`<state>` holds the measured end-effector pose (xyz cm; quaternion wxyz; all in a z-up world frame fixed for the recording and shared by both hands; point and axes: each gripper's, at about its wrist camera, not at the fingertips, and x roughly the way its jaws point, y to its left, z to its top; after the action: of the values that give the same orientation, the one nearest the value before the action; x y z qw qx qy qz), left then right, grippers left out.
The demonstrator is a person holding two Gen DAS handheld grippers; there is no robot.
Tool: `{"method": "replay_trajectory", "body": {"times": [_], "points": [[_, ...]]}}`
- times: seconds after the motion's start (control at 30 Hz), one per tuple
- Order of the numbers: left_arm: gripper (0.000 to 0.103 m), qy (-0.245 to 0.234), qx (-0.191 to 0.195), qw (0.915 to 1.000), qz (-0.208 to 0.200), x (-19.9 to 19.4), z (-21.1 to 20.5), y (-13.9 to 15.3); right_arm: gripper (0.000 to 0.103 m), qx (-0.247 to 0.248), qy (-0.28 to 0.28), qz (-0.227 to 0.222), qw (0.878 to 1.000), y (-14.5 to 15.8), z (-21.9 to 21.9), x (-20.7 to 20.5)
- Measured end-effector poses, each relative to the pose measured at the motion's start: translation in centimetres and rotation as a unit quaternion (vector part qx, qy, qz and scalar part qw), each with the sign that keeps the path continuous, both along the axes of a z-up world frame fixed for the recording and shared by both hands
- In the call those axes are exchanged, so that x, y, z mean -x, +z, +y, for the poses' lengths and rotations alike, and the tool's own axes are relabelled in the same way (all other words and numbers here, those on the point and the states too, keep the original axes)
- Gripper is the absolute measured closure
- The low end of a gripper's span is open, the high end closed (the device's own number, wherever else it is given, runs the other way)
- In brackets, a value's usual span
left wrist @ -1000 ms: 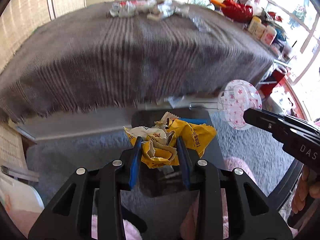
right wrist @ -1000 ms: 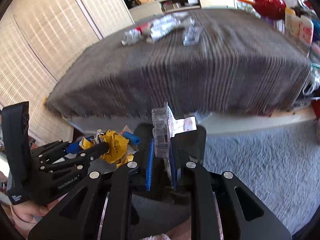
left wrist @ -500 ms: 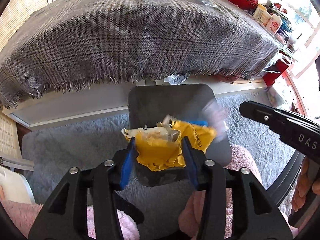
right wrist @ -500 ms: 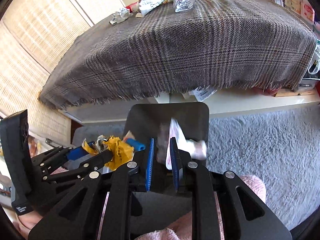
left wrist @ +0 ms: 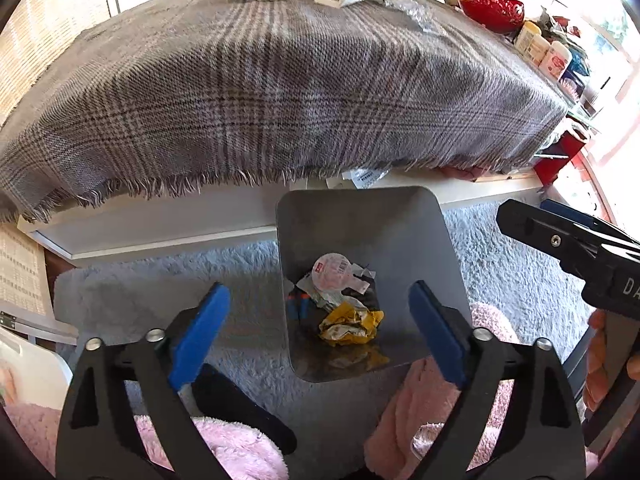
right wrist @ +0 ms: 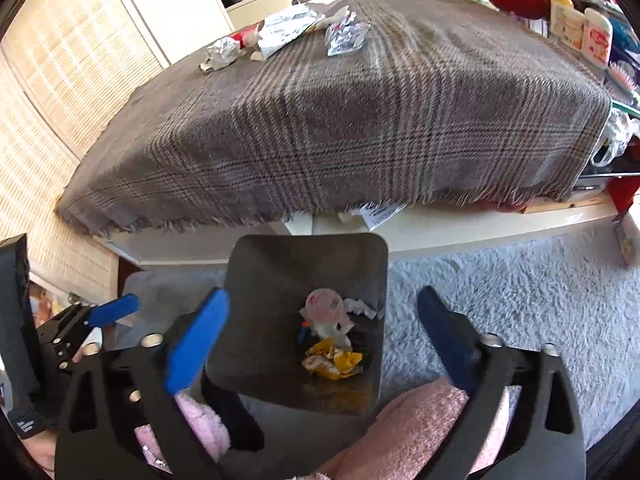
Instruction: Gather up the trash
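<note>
Both the left gripper (left wrist: pixel 318 330) and right gripper (right wrist: pixel 322 338) have just spread their fingers, empty. The yellow wrapper (left wrist: pixel 350 322) lies in the bin (left wrist: pixel 360 216). Remaining wrappers (right wrist: pixel 280 32) on the worktop (right wrist: pixel 360 120) seem light, crinkly; pinch a raised fold.

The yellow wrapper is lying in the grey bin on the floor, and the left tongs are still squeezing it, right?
Not quite. The yellow wrapper does lie in the grey bin on the floor, but the left tongs are not squeezing it. Their jaws have just been opening and now stand wide apart above the bin with nothing between them, as the left wrist view shows.
</note>
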<state>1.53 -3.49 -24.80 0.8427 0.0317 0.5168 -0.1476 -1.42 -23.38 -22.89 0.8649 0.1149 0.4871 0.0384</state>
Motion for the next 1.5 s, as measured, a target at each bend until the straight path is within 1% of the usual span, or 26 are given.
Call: {"method": "replay_trajectory", "body": {"times": [0.07, 0.17, 0.37, 0.5, 0.67, 0.9, 1.0, 1.1, 1.13, 1.23, 1.27, 1.3, 1.33, 1.4, 1.43, 1.5], "points": [[0.011, -0.001, 0.004, 1.0000, -0.005, -0.1, 0.1, 0.5, 0.003, -0.004, -0.004, -0.002, 1.000, 0.2, -0.3, -0.3], [0.008, 0.001, 0.001, 0.9999, -0.016, -0.3, 0.3, 1.2, 0.003, -0.008, -0.015, -0.008, 1.000, 0.7, -1.0, -0.7], [0.008, 0.014, 0.016, 0.9994, -0.027, -1.5, 1.2, 2.6, 0.003, -0.022, -0.036, -0.021, 0.999, 1.9, -2.4, -1.6], [0.008, 0.020, 0.016, 0.9989, -0.039, -2.5, 1.6, 3.6, 0.003, -0.021, -0.045, -0.039, 0.998, 3.4, -3.4, -2.8], [0.008, 0.036, 0.016, 0.9978, -0.053, -4.9, 2.2, 5.0, 0.003, -0.016, -0.052, -0.068, 0.996, 5.5, -4.3, -5.0], [0.008, 0.044, 0.010, 0.9963, -0.073, -8.5, 2.5, 6.5, 0.003, -0.014, -0.053, -0.092, 0.994, 6.9, -5.0, -8.4], [0.008, 0.054, 0.004, 0.9951, -0.083, -10.2, 2.6, 7.2, 0.003, -0.010, -0.056, -0.103, 0.993, 7.4, -5.2, -10.0], [0.008, 0.067, 0.012, 0.9936, -0.090, -12.0, 2.9, 8.3, 0.005, -0.006, -0.054, -0.115, 0.992, 7.9, -5.1, -11.5], [0.008, 0.069, 0.015, 0.9932, -0.093, -12.5, 2.9, 8.6, 0.006, -0.004, -0.052, -0.119, 0.991, 8.0, -5.0, -11.9], [0.008, 0.071, 0.013, 0.9918, -0.106, -14.2, 2.6, 9.7, 0.020, 0.001, -0.039, -0.122, 0.992, 8.1, -4.5, -13.5], [0.008, 0.072, 0.013, 0.9913, -0.109, -14.9, 2.5, 10.0, 0.028, 0.001, -0.034, -0.120, 0.992, 8.0, -4.3, -14.0], [0.008, 0.073, 0.012, 0.9911, -0.111, -15.5, 2.5, 10.2, 0.033, 0.001, -0.028, -0.116, 0.993, 7.7, -4.0, -14.7], [0.008, 0.074, 0.012, 0.9909, -0.111, -16.0, 2.4, 10.3, 0.036, 0.001, -0.024, -0.113, 0.993, 7.6, -3.8, -15.2], [0.008, 0.073, 0.011, 0.9907, -0.114, -17.5, 2.2, 10.7, 0.049, 0.001, -0.015, -0.109, 0.994, 7.1, -3.3, -16.1], [0.008, 0.072, 0.010, 0.9906, -0.116, -18.1, 2.1, 10.8, 0.052, 0.001, -0.012, -0.106, 0.994, 6.9, -3.0, -16.6], [0.008, 0.072, 0.005, 0.9903, -0.119, -19.5, 1.8, 10.9, 0.061, -0.001, -0.008, -0.102, 0.995, 6.5, -2.7, -17.3]]}}
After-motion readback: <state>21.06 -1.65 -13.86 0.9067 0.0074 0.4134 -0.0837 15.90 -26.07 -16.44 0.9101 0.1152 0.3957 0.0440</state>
